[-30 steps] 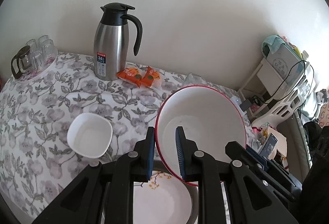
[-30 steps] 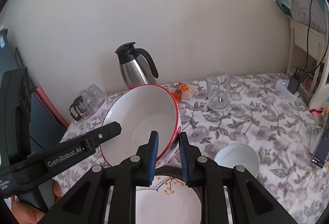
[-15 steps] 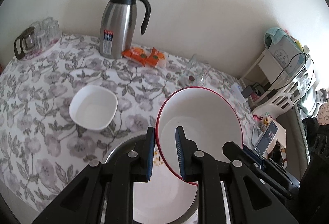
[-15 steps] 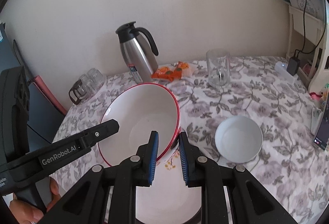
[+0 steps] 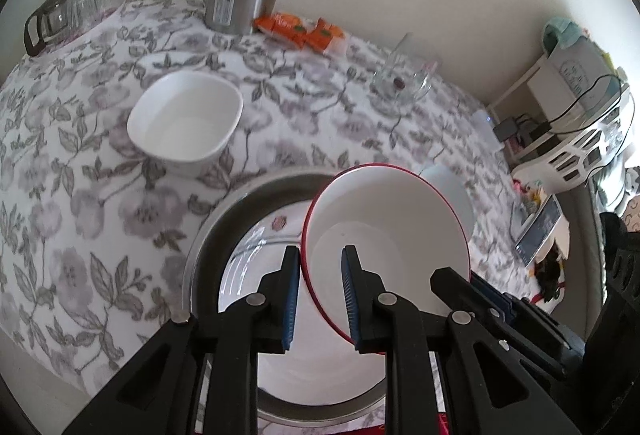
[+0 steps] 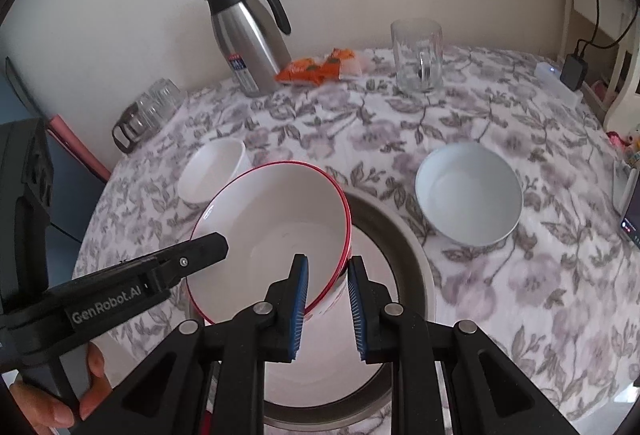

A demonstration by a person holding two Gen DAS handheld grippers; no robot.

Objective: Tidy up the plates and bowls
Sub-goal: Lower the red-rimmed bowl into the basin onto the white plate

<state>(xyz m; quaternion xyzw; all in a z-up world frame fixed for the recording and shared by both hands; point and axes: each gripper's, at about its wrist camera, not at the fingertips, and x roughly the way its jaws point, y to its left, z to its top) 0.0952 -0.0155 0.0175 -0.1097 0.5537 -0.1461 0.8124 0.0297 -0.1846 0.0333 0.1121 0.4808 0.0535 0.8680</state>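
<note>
Lowering red-rimmed bowl (image 5: 394, 231) toward the steel basin (image 5: 208, 235).
Pinched by left gripper (image 5: 319, 295) and right gripper (image 6: 328, 309); sunk closer, nearly nested.

A big bowl (image 6: 272, 231) hangs tilted above a metal basin (image 6: 416, 267) at the near edge of the bench (image 6: 500, 295), with a plate (image 6: 340, 363) in the basin. Left tool (image 5: 318, 295) grips its left rim, right tool (image 6: 328, 299) its right. A square bowl (image 5: 186, 121) sits behind-left, a round bowl (image 6: 468, 193) behind-right. A jug (image 6: 250, 39), packets (image 6: 320, 69) and a mug (image 6: 418, 55) line the back.
</note>
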